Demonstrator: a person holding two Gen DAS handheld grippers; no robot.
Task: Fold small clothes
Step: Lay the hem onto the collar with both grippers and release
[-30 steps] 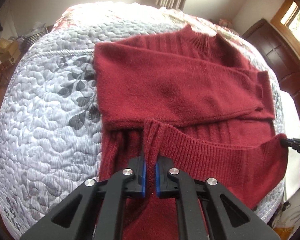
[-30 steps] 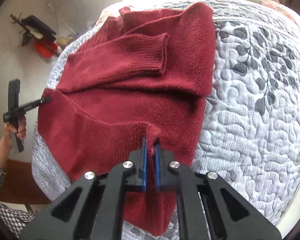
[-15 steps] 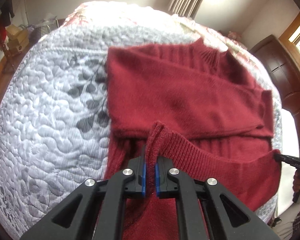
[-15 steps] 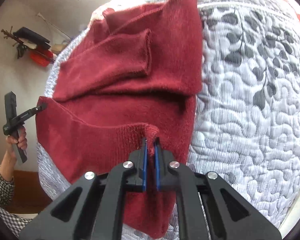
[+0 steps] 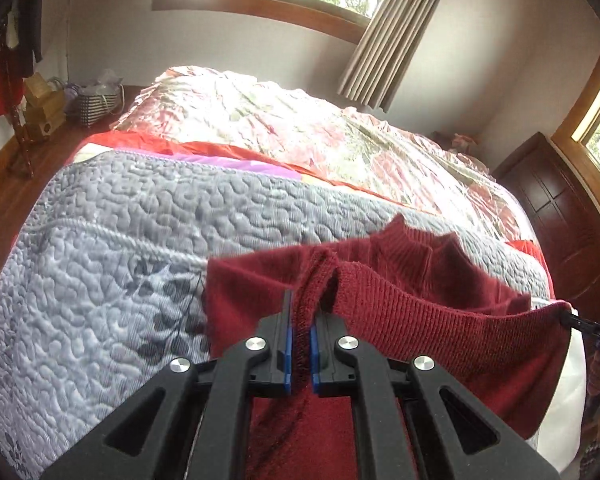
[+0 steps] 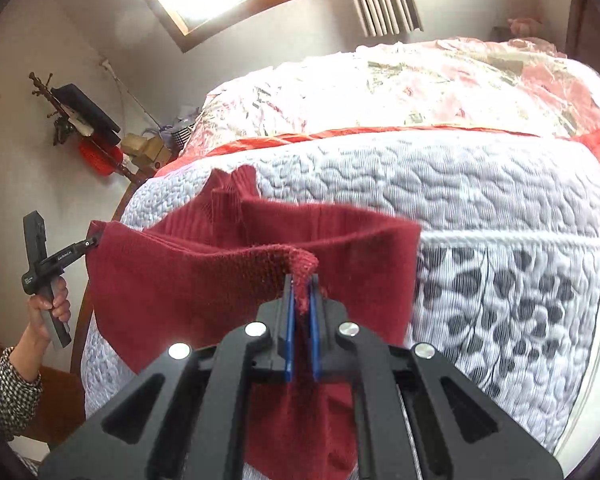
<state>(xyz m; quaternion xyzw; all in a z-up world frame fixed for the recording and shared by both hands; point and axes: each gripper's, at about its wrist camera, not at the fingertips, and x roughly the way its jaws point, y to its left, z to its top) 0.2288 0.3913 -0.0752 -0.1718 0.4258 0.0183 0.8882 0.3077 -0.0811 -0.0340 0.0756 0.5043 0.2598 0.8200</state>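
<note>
A dark red knitted sweater [image 5: 440,320] lies on the quilted bed, its ribbed bottom hem lifted and stretched between both grippers. My left gripper [image 5: 300,312] is shut on one hem corner, which bunches between the blue pads. My right gripper [image 6: 300,292] is shut on the other hem corner. In the right wrist view the sweater [image 6: 188,276] hangs as a raised band in front of the collar [image 6: 232,188], and the left gripper [image 6: 88,244] shows at its far end, held by a hand [image 6: 48,308]. The folded sleeves are hidden behind the raised hem.
A grey-white quilted cover [image 5: 112,264] spreads left of the sweater. A floral bedspread [image 5: 300,128] lies beyond. A dark wooden cabinet [image 5: 560,232] stands at the right, a coat stand [image 6: 80,120] and baskets [image 5: 96,100] at the left wall. The bed edge [image 6: 580,400] drops at the right.
Both grippers have lifted the hem up and carried it forward toward the collar. The folded sleeves, visible earlier, are now covered by the raised hem. The cameras tilted up toward the windows.
</note>
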